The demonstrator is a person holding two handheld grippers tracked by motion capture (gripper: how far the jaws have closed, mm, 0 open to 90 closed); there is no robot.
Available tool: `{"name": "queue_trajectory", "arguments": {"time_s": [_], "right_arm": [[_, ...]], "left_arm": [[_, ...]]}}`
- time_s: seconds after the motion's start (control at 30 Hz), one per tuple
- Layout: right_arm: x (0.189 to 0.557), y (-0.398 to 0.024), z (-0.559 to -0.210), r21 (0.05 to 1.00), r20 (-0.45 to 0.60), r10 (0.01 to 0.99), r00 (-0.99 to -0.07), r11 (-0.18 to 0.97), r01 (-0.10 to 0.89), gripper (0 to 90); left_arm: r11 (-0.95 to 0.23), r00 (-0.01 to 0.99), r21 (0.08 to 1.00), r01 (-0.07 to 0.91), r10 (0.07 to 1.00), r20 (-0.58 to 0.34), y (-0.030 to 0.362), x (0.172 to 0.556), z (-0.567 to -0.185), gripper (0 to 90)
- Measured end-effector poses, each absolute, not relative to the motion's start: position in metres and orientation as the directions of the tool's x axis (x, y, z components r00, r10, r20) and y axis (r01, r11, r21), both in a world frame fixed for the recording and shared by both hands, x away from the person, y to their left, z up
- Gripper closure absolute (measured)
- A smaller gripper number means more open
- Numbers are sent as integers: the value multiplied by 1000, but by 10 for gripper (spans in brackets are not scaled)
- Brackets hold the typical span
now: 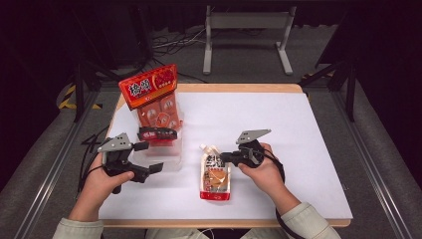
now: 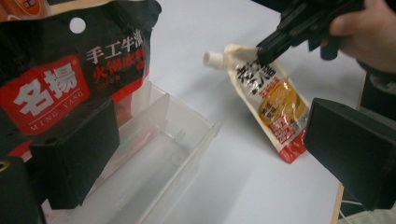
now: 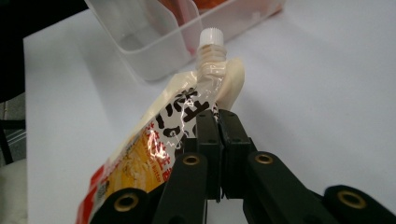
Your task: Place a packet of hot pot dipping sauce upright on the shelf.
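A spouted pouch [image 1: 215, 174], cream and orange with a red bottom and a white cap, lies on the white table [image 1: 278, 129] near its front middle. My right gripper [image 1: 224, 157] is shut on the pouch's top edge, just below the spout [image 3: 211, 39]. In the right gripper view the jaws meet on the pouch [image 3: 154, 140], whose spout end looks slightly raised. The left gripper view shows the right gripper [image 2: 264, 51] pinching the pouch [image 2: 275, 102]. My left gripper [image 1: 149, 157] stands open beside a clear plastic bin [image 1: 169, 162], nothing between its jaws [image 2: 210, 158].
The clear bin [image 2: 187, 144] has a divider and holds red packets; a tall red packet [image 1: 149, 87] stands up out of it. A black-and-red packet [image 2: 70, 70] rests across the bin by my left gripper's jaw. Cables trail off the table's left edge.
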State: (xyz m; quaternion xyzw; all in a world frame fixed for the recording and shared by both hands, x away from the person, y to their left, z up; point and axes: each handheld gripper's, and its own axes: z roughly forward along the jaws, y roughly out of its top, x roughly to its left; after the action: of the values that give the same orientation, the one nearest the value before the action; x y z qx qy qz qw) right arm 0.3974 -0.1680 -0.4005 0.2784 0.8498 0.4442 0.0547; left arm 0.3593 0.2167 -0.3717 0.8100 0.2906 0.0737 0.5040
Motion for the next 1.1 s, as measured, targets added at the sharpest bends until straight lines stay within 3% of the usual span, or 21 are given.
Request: {"name": "queue_trajectory", "arguments": {"time_s": [0.5, 1.1], "right_arm": [[371, -172, -352, 857, 118, 428, -896, 412, 309, 898], [354, -172, -330, 918, 69, 379, -923, 337, 207, 899]], "left_arm": [[-376, 844, 844, 383, 514, -153, 196, 355, -373, 72], [-337, 877, 878, 339, 450, -166, 160, 352, -377, 106]]}}
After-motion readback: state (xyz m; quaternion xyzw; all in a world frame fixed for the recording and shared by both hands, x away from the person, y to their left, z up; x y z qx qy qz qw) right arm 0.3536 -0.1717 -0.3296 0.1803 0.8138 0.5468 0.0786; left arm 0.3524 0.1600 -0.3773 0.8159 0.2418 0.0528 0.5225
